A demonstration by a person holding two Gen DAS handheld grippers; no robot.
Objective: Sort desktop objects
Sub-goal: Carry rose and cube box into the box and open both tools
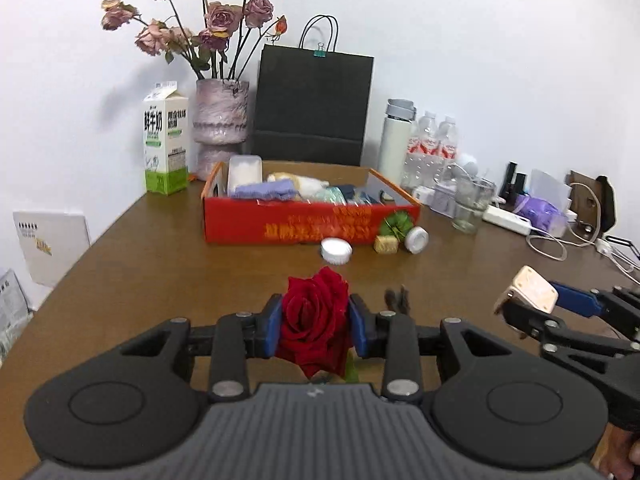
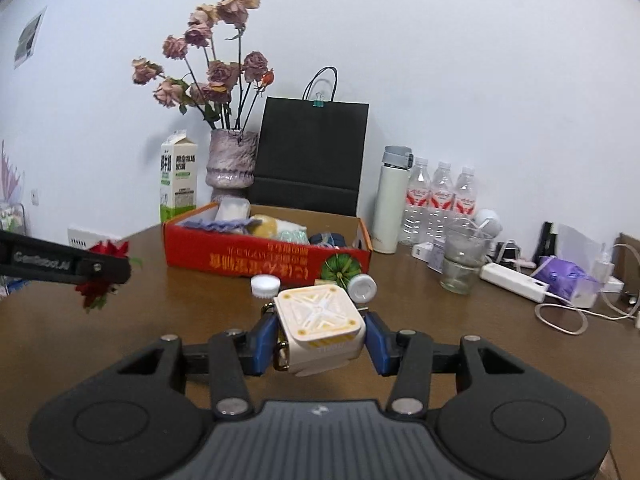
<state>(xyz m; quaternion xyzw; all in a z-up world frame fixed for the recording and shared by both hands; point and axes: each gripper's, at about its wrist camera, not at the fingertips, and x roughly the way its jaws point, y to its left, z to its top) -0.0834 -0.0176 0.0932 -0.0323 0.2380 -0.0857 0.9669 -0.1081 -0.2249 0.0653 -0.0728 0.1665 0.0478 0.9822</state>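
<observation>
While the left claw (image 1: 316, 322) pinches the red rose (image 1: 314, 316) and the right claw (image 2: 320, 338) pinches the cream cube (image 2: 320, 326), both held short of the red box (image 2: 256, 256), squeezed petals could bruise or the cube slip.

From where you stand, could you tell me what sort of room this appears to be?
Probably a home or small-office desk against a plain wall: a brown table cluttered with a vase of dried roses, a milk carton, water bottles and a power strip.
</observation>
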